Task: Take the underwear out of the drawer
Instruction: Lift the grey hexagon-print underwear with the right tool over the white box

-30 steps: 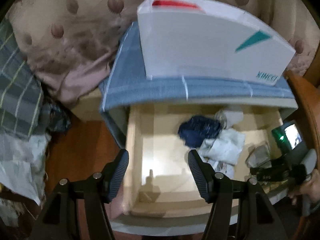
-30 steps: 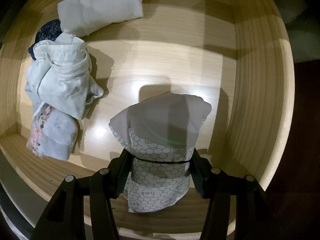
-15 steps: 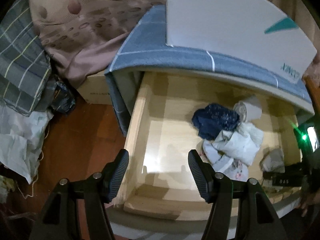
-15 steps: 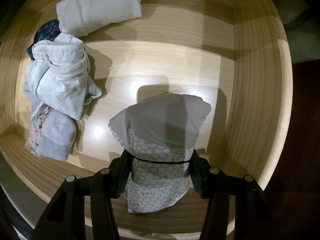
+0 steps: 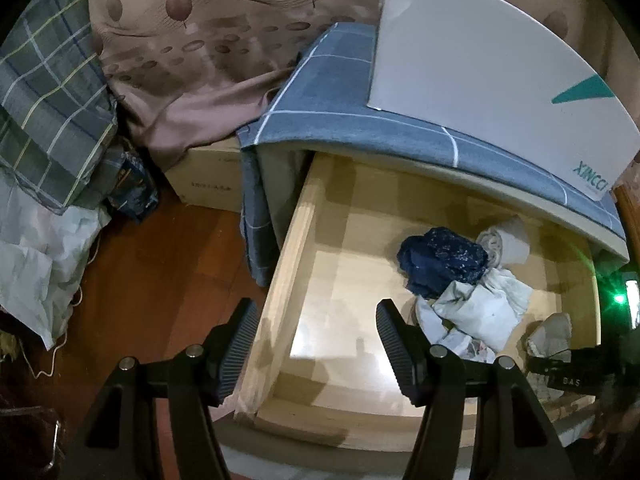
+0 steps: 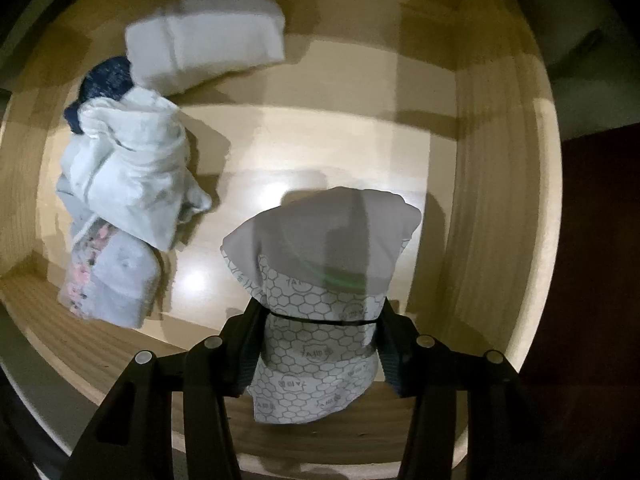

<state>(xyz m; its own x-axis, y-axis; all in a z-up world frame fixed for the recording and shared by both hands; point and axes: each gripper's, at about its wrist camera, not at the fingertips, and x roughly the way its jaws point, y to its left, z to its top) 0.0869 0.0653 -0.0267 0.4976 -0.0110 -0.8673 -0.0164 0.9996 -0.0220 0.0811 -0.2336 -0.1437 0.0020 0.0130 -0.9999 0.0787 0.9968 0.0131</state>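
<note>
Both right fingers (image 6: 250,336) pressing honeycomb-print underwear (image 6: 320,292) between them.

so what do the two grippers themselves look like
Both are matte black. The left gripper has two angular arms with silver screw heads at the joints, ending in fingers faced with ribbed dark pads. The right gripper is built the same, with round silver screws along its arms. From the left camera it shows white lettering on its side and a green light on its body.
</note>
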